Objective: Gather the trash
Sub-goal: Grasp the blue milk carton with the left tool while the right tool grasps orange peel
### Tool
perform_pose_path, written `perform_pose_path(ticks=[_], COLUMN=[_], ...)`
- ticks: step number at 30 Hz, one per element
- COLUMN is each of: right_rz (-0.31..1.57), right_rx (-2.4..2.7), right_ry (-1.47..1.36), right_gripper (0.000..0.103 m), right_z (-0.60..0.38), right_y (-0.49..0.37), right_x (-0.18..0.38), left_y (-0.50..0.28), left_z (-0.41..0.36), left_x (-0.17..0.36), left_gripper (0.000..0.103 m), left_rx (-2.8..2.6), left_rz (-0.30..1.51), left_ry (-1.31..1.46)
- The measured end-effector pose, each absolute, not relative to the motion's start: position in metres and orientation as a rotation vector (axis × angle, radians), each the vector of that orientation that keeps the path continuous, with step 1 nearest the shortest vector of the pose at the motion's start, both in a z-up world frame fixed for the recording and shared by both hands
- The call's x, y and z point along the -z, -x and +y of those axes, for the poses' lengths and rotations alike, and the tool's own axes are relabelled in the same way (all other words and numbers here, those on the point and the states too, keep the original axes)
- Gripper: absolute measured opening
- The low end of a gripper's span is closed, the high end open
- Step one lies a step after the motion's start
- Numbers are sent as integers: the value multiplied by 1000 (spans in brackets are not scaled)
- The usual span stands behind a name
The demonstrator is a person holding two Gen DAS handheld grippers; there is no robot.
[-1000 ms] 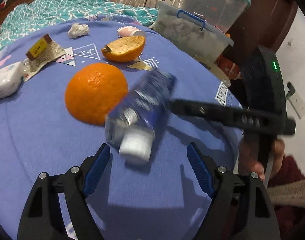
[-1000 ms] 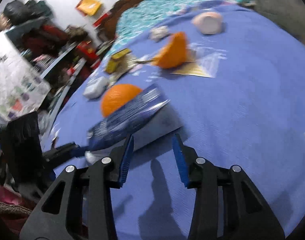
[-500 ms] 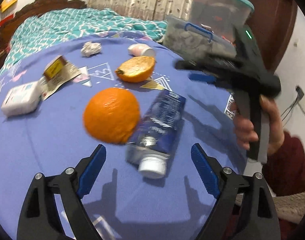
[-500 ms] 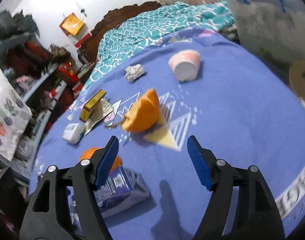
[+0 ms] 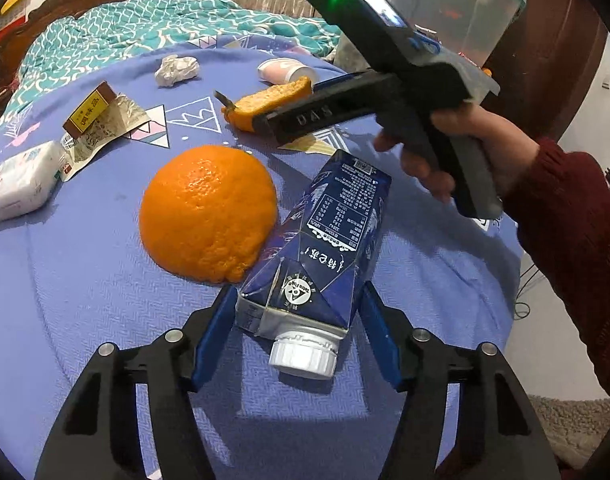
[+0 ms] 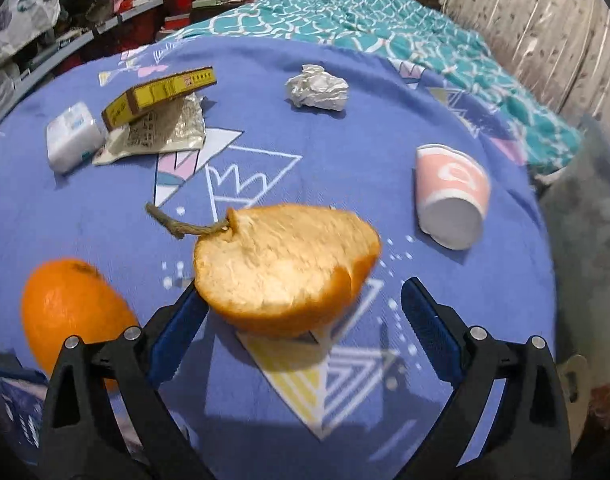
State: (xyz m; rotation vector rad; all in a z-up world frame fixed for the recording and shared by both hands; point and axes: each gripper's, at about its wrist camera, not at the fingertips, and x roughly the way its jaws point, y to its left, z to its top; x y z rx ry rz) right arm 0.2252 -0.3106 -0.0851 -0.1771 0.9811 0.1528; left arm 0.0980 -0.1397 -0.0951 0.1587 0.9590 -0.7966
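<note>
A dark blue drink carton [image 5: 329, 232] with a white cap lies on the blue bedspread [image 5: 85, 300], leaning on a whole orange [image 5: 209, 216]. My left gripper [image 5: 295, 320] is closing around the carton's cap end, and both blue pads meet its sides. A hollow half orange peel [image 6: 285, 268] with a stalk sits between the jaws of my right gripper [image 6: 301, 320]. Those jaws are opening wide, with a gap on the peel's right side. The whole orange [image 6: 73, 312] shows at lower left in the right wrist view.
A crumpled paper ball [image 6: 317, 88], a tipped pink cup [image 6: 451, 196], a yellow box [image 6: 157, 92] on a foil wrapper and a tissue pack [image 6: 71, 136] lie farther back. A teal quilt [image 6: 385, 20] lies beyond. Plastic storage bins [image 5: 465, 12] stand at the bed's right.
The right gripper let go of the carton, swung over to the orange peel and opened wide. The carton now lies on the bedspread, and the left gripper has closed in on its cap end.
</note>
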Motion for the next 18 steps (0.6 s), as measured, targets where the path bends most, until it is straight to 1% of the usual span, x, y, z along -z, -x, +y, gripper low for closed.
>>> perform_pose_path(ticks=[1,2,3,5,8,11,14,18], right_rz=[985,1001,994,963,946,927,898,867], right_rx=[-164,-194,-189,-183,-145,-81,-2,51], right_ry=[161,124,103,81,1,-63,-190,-275], right_gripper=[85,73,67,39,35,34,34,34], right_z=[-311,-311,-312,-311,-322,-337,-363,-380], right_y=[-227,-228,-225,-216,-194,-171,-128,-76], right_x=[85,87,85,79,75,77,75,77], left_y=[-98,-97,-97,-97,-96,-94,-91,-83], left_z=[-140,-141,-141,-140,-139,-139,-137,-143], left_x=[95,95,95,95,95,95,95,94], left_gripper=[58,58,58,57,57,54,53,53], left_rx=[796,796,796,798,797,790,793,812], left_rz=[956,953,950,948,944,944,951,954], left_ry=[-162,-168,-172,-169,-169,-170,-163,-175])
